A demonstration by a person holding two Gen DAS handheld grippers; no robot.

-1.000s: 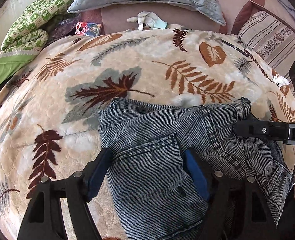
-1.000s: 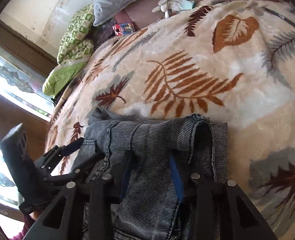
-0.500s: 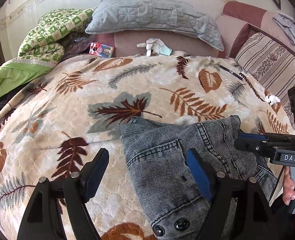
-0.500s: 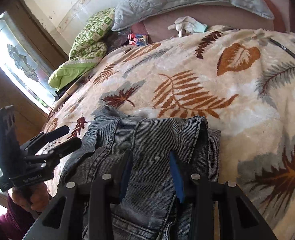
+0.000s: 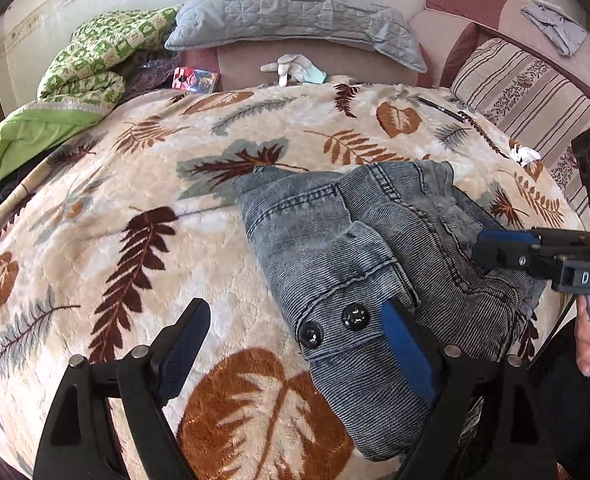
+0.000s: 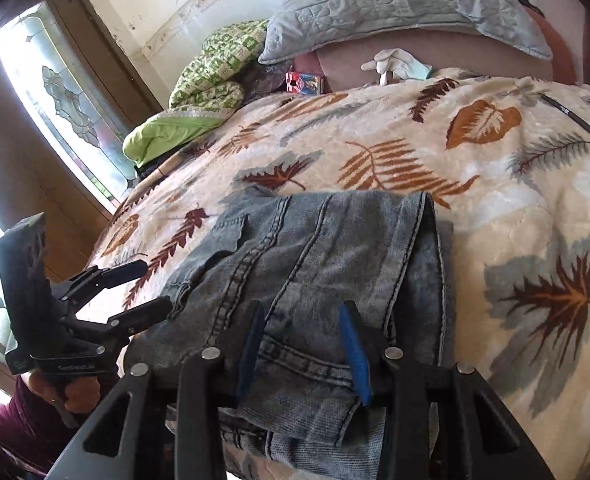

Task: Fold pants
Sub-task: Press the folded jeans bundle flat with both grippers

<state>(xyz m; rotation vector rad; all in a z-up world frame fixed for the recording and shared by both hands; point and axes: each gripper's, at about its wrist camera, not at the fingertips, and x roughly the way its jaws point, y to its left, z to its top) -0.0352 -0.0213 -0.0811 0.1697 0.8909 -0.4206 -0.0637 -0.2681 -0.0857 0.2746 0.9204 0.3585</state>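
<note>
The grey-blue denim pants [image 5: 359, 264] lie folded in a bundle on the leaf-patterned blanket [image 5: 135, 184], near its front edge. They fill the lower middle of the right wrist view [image 6: 315, 272]. My left gripper [image 5: 291, 344] is open and empty, hovering at the bundle's left edge by two black buttons [image 5: 331, 326]. My right gripper [image 6: 303, 348] is open, its blue-padded fingers [image 6: 355, 356] just above the denim and holding none of it. Each gripper shows in the other's view: the right one [image 5: 507, 248], the left one [image 6: 135, 288].
A grey pillow [image 5: 295, 16], a green quilt [image 5: 83, 80], a white glove [image 5: 291, 68] and a small red packet [image 5: 195, 78] lie at the bed's head. A striped cushion [image 5: 531, 88] is at right. A black pen [image 6: 567, 112] lies on the blanket. A window [image 6: 55, 104] is at left.
Both grippers have drawn back from the pants toward the front edge and risen. The left gripper has shifted left off the denim. The bundle stays put.
</note>
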